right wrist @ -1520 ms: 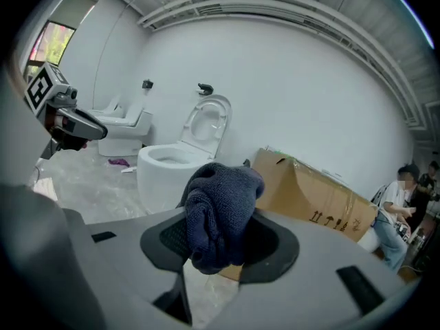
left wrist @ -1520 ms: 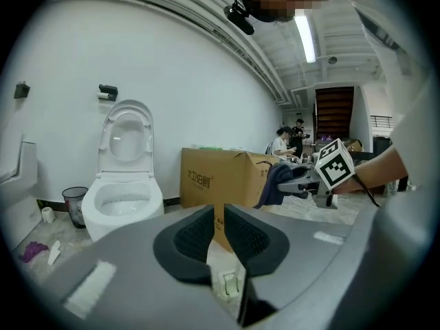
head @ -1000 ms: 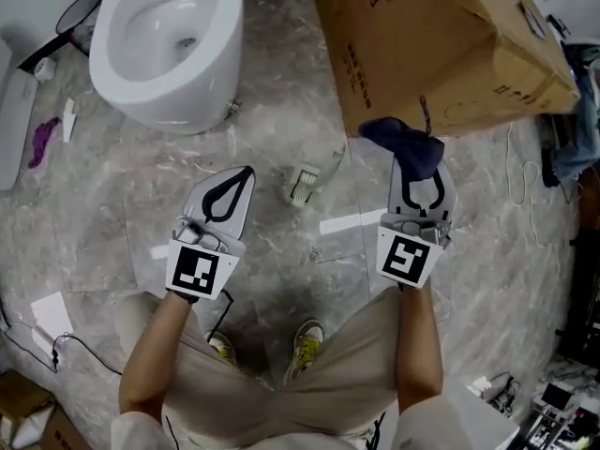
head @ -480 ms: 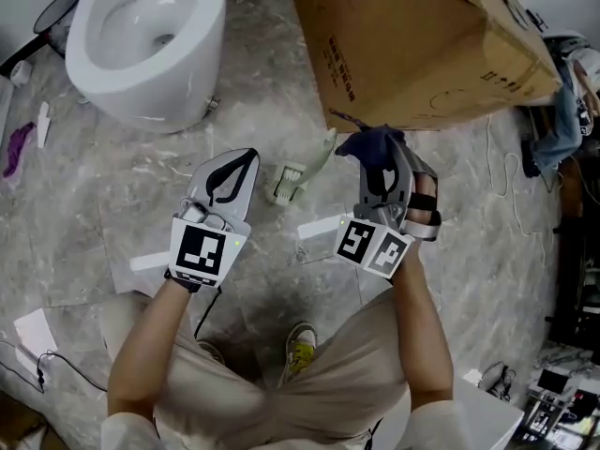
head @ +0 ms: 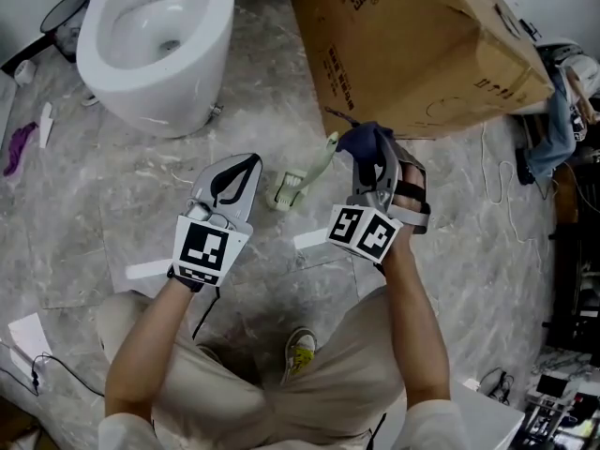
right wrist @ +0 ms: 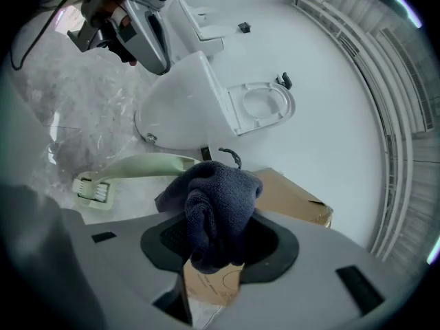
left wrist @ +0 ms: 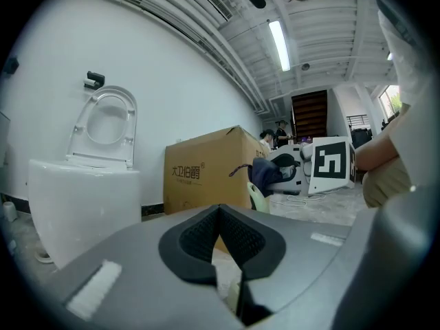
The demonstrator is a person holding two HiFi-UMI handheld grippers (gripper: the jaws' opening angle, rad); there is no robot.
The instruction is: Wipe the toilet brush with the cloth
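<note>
Left hand-held gripper (head: 245, 161) had its jaws pressed together, and nothing was between them. It hung over the grey stone floor (head: 112, 186), and its tips pointed up toward the white toilet (head: 159, 36). The right hand-held gripper (head: 372, 157) was rolled onto its side, and its jaws were clamped on a dark blue cloth (head: 366, 140). The cloth was bunched up and stuck out past the tips of the jaws in a soft lump. A pale green toilet brush (head: 300, 181) lay flat on the floor between the two grippers, closer to the right one. Its bristle end was nearer the person, and its curved handle reached up toward the cloth. The top of the handle was just beside the cloth, but I could not tell if they touched. A big brown cardboard box (head: 412, 45) stood on the floor behind the right gripper, next to the toilet. The person's yellow shoe (head: 300, 350) showed lower down, between the two arms.
</note>
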